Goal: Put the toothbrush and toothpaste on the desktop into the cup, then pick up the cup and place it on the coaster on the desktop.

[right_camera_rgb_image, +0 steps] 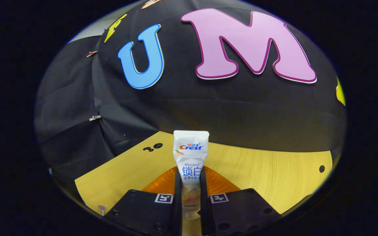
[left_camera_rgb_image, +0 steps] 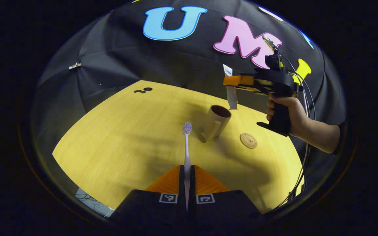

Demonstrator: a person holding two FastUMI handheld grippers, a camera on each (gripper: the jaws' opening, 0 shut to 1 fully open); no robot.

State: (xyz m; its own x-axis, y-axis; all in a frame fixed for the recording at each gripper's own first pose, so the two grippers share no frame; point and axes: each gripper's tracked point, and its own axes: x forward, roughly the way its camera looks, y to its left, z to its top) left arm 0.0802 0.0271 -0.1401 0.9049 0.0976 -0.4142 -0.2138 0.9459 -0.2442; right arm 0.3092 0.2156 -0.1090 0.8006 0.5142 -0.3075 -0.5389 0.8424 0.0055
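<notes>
Holding the toothbrush (left_camera_rgb_image: 187, 144) tight between its fingers, the left gripper (left_camera_rgb_image: 187, 178) hangs left of the cup (left_camera_rgb_image: 216, 123), brush head pointing toward it. The cup looks empty, so nothing is in yet. Above the cup, the right gripper (right_camera_rgb_image: 190, 193) pinches the toothpaste (right_camera_rgb_image: 190, 157). Right of the cup waits the coaster (left_camera_rgb_image: 248, 141).

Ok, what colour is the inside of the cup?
Dark reddish-brown inside the beige cup, seen best in the left gripper view.
</notes>
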